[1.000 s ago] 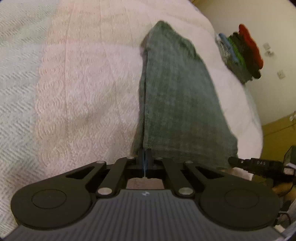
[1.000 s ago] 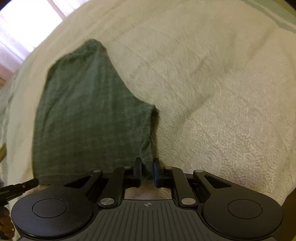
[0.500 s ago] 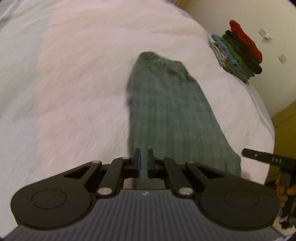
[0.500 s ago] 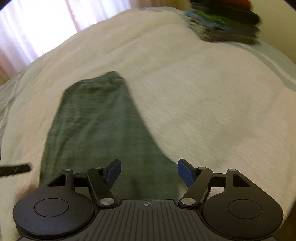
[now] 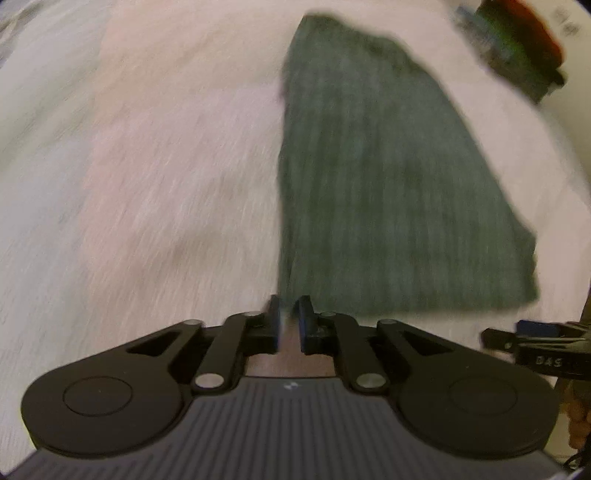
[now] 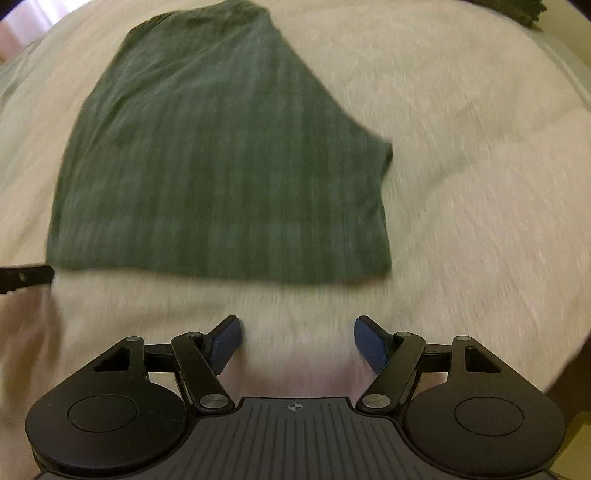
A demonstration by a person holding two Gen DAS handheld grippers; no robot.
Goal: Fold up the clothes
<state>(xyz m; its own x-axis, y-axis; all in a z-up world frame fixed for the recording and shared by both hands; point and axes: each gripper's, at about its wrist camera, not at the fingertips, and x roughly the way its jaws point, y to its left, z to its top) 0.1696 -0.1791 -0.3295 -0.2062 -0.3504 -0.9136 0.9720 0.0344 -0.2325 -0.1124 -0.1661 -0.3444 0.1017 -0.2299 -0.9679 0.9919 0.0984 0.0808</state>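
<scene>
A dark green checked garment [image 5: 369, 177] lies flat and folded on the pale bedspread [image 5: 147, 184]. My left gripper [image 5: 289, 310] sits at its near left corner, jaws a narrow gap apart with only pale bedspread showing between them. In the right wrist view the garment [image 6: 221, 147] spreads ahead, its near edge a short way beyond my right gripper [image 6: 297, 332], which stands wide open and empty over the bedspread [image 6: 461, 184]. The right gripper's tip [image 5: 535, 347] shows by the garment's near right corner. The frames are motion-blurred.
A stack of folded clothes [image 5: 517, 48], red on top, sits at the bed's far right by the wall; its edge shows in the right wrist view [image 6: 524, 11]. The left gripper's tip [image 6: 22, 277] pokes in at the left. Bare bedspread lies on both sides of the garment.
Both grippers let go of the garment's near edge. The right opened wide and drew back; the left opened a little. The garment now lies flat on the bed.
</scene>
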